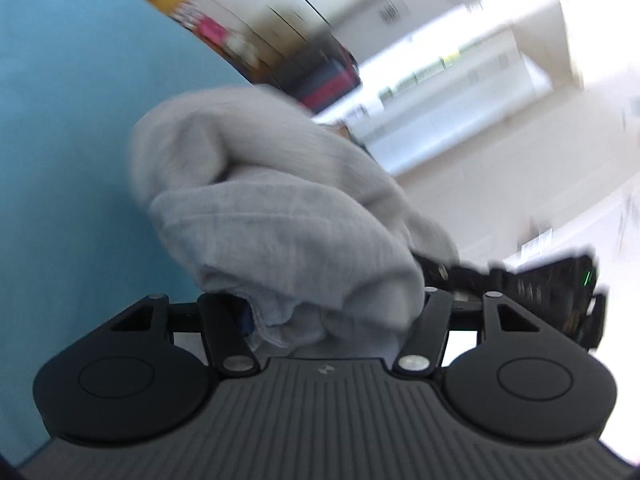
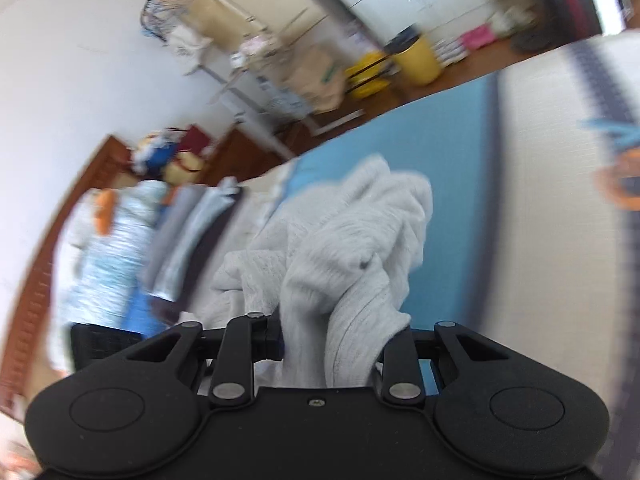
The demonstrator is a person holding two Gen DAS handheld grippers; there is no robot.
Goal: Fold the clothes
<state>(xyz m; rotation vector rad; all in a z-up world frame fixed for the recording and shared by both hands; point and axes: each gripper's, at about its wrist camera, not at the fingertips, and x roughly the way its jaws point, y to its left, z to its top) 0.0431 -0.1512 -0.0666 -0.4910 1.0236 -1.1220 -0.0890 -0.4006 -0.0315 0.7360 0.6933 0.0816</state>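
Both grippers have a bunched grey knit garment (image 1: 280,216) between them, lifted clear of the blue sheet (image 1: 60,160) that covers the bed. The left gripper (image 1: 320,312) has its jaws closed on a thick wad of the cloth, which bulges up and over the fingers and hides their tips. The right gripper (image 2: 332,340) likewise pinches a fold of the same garment (image 2: 340,248), its jaws drawn in tighter, the fabric spilling forward in crumpled ridges. Along the bed's far left edge lies a row of folded clothes (image 2: 132,232), blurred. Beyond the bed a yellow bin (image 2: 416,60) stands on the wooden floor (image 2: 400,96) beside a metal rack (image 2: 240,72). Everything past the cloth is smeared.
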